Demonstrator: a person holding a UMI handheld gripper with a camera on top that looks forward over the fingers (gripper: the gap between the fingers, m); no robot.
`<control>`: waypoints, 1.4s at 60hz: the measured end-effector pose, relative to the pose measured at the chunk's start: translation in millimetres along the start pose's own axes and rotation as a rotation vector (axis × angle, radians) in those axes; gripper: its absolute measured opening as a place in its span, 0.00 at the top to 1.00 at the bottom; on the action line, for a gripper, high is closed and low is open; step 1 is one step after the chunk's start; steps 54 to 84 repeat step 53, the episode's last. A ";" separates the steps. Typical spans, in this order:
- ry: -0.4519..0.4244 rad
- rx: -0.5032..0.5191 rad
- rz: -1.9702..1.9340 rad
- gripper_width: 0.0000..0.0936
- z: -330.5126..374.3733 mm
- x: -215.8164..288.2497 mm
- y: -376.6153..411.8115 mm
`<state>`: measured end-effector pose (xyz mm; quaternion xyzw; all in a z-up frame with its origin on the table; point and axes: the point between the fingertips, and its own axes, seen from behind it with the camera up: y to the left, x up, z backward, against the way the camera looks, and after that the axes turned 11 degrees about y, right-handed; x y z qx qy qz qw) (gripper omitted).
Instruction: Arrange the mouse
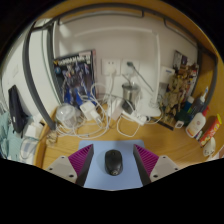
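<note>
A black computer mouse (112, 162) lies on a light blue mouse pad (97, 176) on the wooden desk (170, 142). My gripper (113, 161) is open. Its two fingers with magenta pads (84, 157) stand to the left and right of the mouse with a gap at each side. The mouse rests on the mouse pad between them.
Beyond the mouse pad lie tangled white cables and chargers (85, 115). A poster (77, 75) leans on the back wall. Small figures and bottles (195, 112) stand to the right. A dark device (17, 105) stands at the left.
</note>
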<state>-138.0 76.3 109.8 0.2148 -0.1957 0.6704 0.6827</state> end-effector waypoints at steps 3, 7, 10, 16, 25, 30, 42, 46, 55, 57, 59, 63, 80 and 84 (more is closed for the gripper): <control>-0.020 -0.004 -0.007 0.16 29.8 12.4 2.7; -0.054 -0.022 -0.013 0.17 68.5 27.1 5.4; -0.073 -0.037 -0.014 0.16 97.9 32.5 6.4; -0.122 -0.037 -0.020 0.16 149.4 39.7 15.5; -0.176 -0.012 -0.026 0.15 204.7 38.9 28.5; -0.196 -0.004 -0.027 0.15 223.7 35.1 30.4; -0.210 -0.007 -0.034 0.15 247.3 22.2 31.5; -0.205 -0.008 -0.034 0.15 249.6 16.9 34.1; -0.185 0.013 -0.039 0.15 249.9 5.7 42.1; -0.185 0.013 -0.039 0.15 249.9 5.7 42.1; -0.185 0.013 -0.039 0.15 249.9 5.7 42.1; -0.185 0.013 -0.039 0.15 249.9 5.7 42.1; -0.185 0.013 -0.039 0.15 249.9 5.7 42.1; -0.185 0.013 -0.039 0.15 249.9 5.7 42.1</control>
